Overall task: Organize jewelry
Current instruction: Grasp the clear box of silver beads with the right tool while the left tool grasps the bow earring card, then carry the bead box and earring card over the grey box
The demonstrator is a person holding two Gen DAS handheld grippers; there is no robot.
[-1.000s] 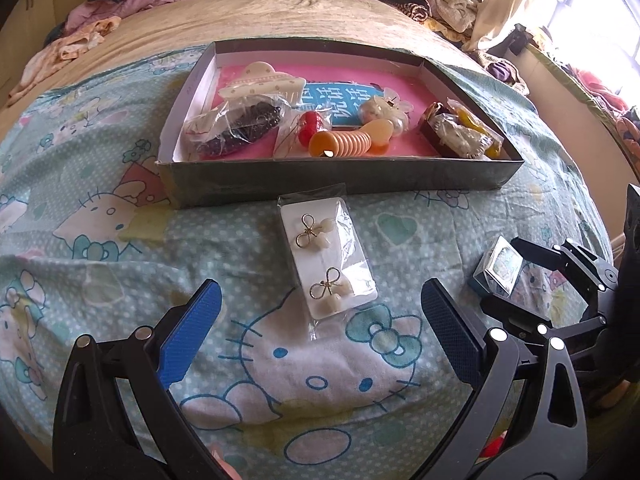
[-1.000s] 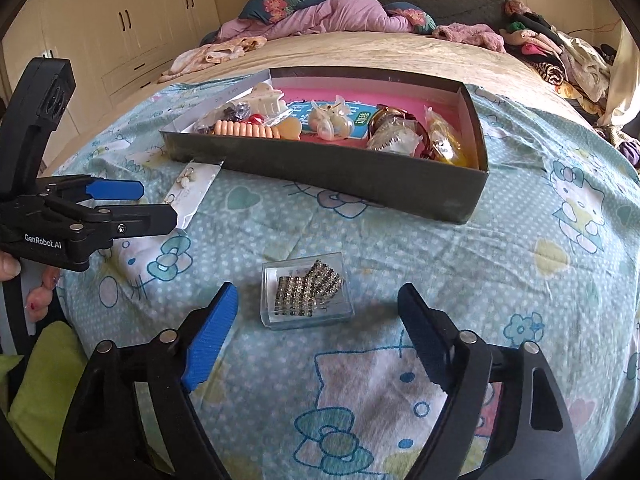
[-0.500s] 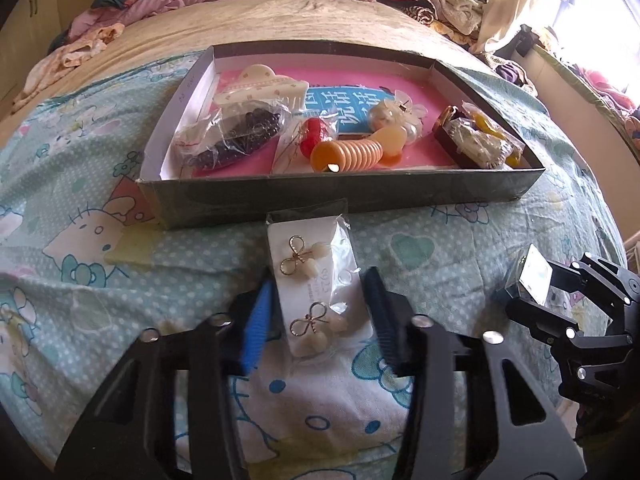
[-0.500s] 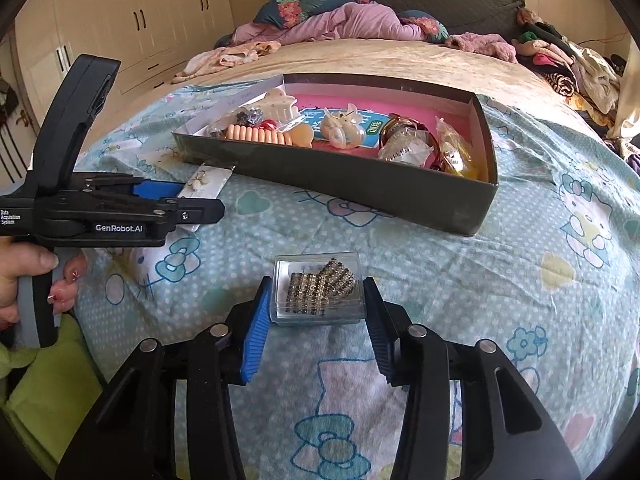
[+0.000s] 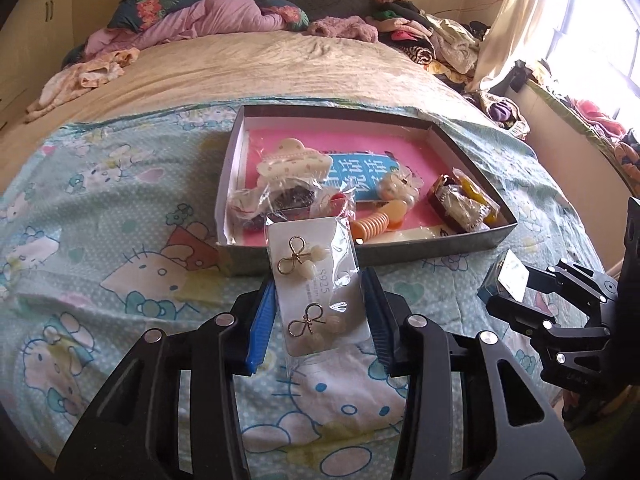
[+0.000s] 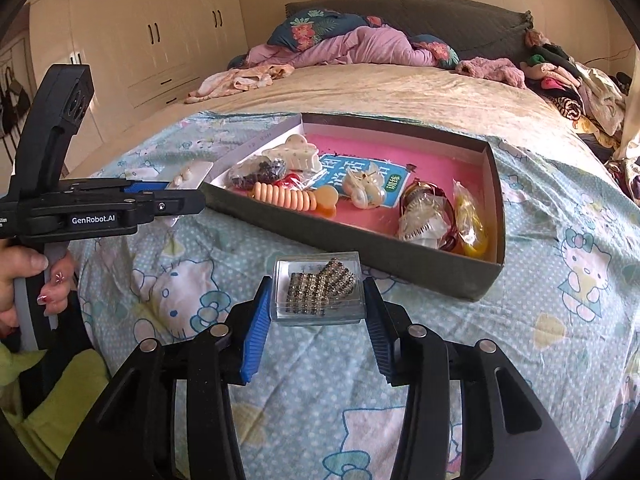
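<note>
My left gripper (image 5: 320,292) is shut on a bagged white earring card (image 5: 316,280) with two gold bow earrings, held lifted above the bed just in front of the box. My right gripper (image 6: 318,300) is shut on a small clear case of rhinestone clips (image 6: 318,294), also lifted off the bedspread. The grey box with a pink lining (image 5: 440,246) lies ahead and holds a cream claw clip (image 5: 292,164), an orange spiral clip (image 5: 374,224) and several bagged pieces. The left gripper with the card shows in the right wrist view (image 6: 176,196).
A Hello Kitty bedspread (image 5: 120,208) covers the near bed. Piled clothes and pillows (image 5: 224,20) lie at the head. More clothes (image 5: 440,40) heap at the far right by the window. Wardrobes (image 6: 132,40) stand on the left.
Both grippers went from open to shut, the left on the earring card and the right on the clear case. Both have since lifted their items off the bedspread toward the box.
</note>
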